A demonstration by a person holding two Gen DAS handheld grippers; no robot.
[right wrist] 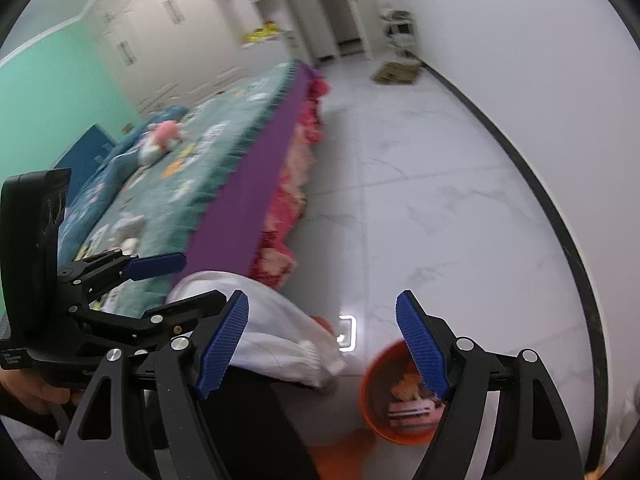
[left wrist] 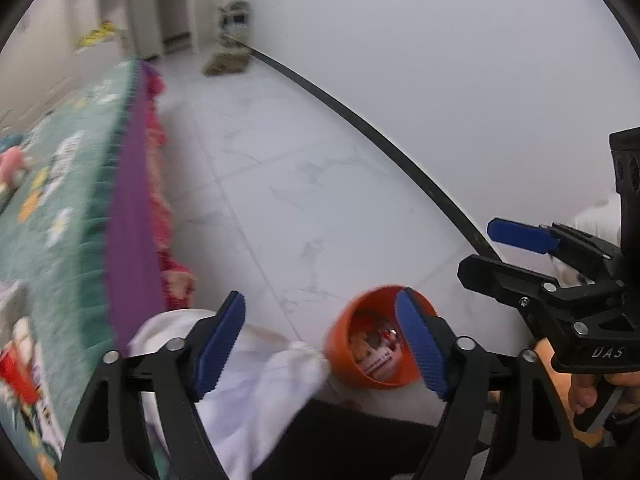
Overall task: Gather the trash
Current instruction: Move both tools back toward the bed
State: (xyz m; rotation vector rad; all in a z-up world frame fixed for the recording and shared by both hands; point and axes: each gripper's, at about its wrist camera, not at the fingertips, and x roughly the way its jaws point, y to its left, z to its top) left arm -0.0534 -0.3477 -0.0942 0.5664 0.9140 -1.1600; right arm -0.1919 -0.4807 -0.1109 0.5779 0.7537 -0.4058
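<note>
Both the left gripper (left wrist: 322, 344) and right gripper (right wrist: 322, 344) hang with fingers spread wide, pinching nothing, above white marble floor (left wrist: 304, 184); orange bin (right wrist: 400, 400) holding wrappers sits at 5 o'clock, white cloth (right wrist: 280, 344) beside it at 7 o'clock.

Glossy marble-look floor (right wrist: 440, 208), plastic bin (right wrist: 374, 408)

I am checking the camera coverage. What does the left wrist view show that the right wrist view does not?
Only the left wrist view shows the right hand-held gripper, open.

Only the right wrist view shows the green wall, the white cupboards and the left hand-held gripper, open.

Both show the orange bin with wrappers inside, the white cloth, the bed with the purple side and the marble floor.
</note>
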